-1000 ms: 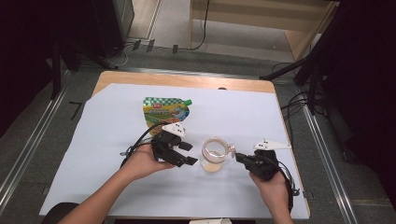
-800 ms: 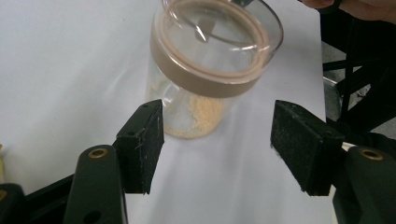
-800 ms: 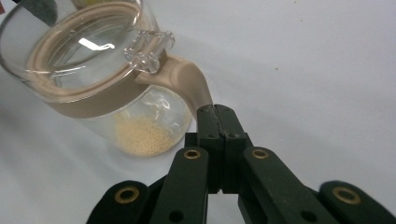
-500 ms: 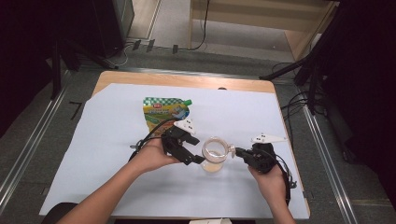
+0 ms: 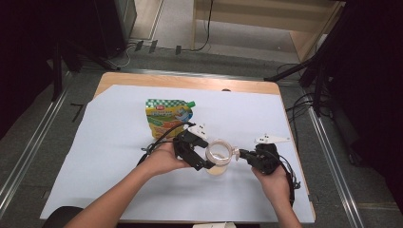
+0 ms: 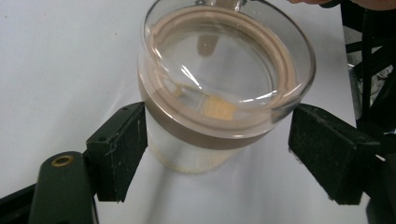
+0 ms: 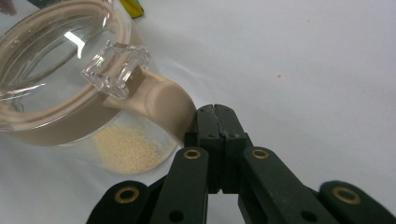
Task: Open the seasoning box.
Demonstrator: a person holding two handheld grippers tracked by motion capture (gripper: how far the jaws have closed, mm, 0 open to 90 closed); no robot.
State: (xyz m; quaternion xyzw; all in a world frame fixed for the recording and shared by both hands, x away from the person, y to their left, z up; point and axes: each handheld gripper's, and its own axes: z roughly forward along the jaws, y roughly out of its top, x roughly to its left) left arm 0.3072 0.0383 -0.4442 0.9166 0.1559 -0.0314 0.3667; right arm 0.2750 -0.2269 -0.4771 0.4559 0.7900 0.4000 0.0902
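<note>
A glass jar (image 5: 219,154) with a beige band and a clear lid stands on the white sheet, with pale grains at its bottom (image 7: 126,149). My left gripper (image 5: 205,160) is open, its jaws straddling the jar (image 6: 219,79). The left pad (image 6: 119,149) sits against the glass and the other pad (image 6: 327,158) stands a little off it. My right gripper (image 5: 243,155) is shut, with nothing between its jaws. Its tips (image 7: 217,114) rest against the jar's beige handle (image 7: 159,102), just below the clear clasp (image 7: 114,67).
A green and yellow spouted pouch (image 5: 167,116) lies flat behind the jar, left of centre. The white sheet (image 5: 109,185) covers the wooden table (image 5: 190,81). Cables trail from both grippers, and dark stands and floor rails surround the table.
My left gripper has moved right and closed in until its jaws flank the jar. My right gripper has edged left up to the handle.
</note>
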